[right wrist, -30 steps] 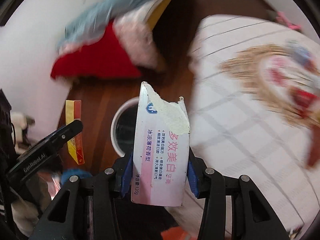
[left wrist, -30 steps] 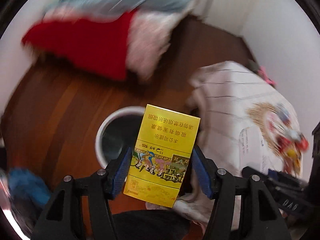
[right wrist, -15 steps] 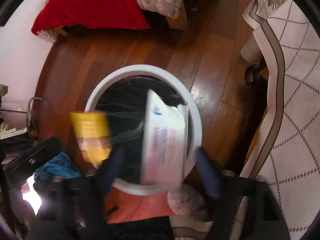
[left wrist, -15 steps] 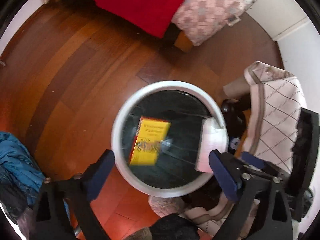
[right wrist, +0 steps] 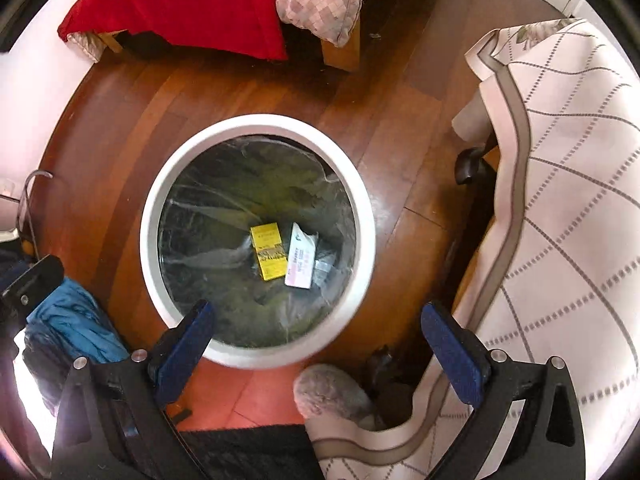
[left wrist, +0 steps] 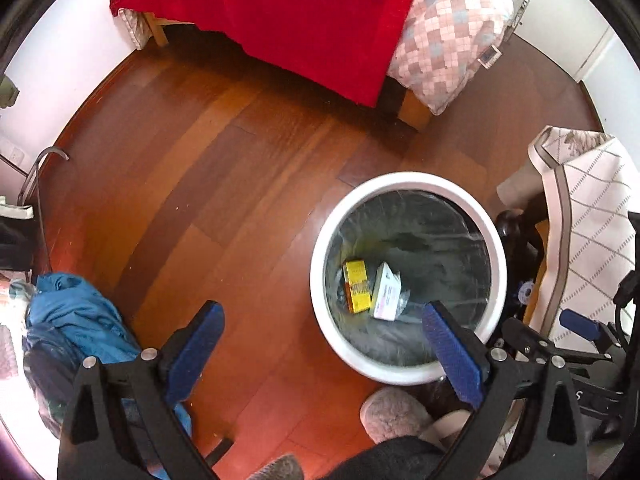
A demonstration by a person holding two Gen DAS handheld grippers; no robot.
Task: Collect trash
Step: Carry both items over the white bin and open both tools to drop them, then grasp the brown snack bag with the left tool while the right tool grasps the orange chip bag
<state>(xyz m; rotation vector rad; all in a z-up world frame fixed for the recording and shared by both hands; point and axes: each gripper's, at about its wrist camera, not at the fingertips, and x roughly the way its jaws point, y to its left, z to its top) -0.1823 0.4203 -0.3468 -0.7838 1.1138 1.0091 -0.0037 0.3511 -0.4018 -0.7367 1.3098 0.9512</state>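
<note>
The fingers of the left gripper are spread wide with nothing between them, and the fingers of the right gripper stand just as far apart and bare. Both grippers look straight down at the floor.

Below them stands a round white trash bin lined with a dark plastic bag. In the left wrist view the bin sits toward the right finger; in the right wrist view it lies nearer the left finger. At its bottom lie two pieces of trash side by side, touching or nearly so: a yellow box on the left and a white and pink box on the right. The same pair shows in the left wrist view, yellow box beside white and pink box.

Around the bin is a reddish wooden floor. A blue garment lies bunched at the left, a grey fuzzy slipper just beside the bin's near edge, a white quilted cloth hangs at the right, and a bed with a red blanket stands beyond.
</note>
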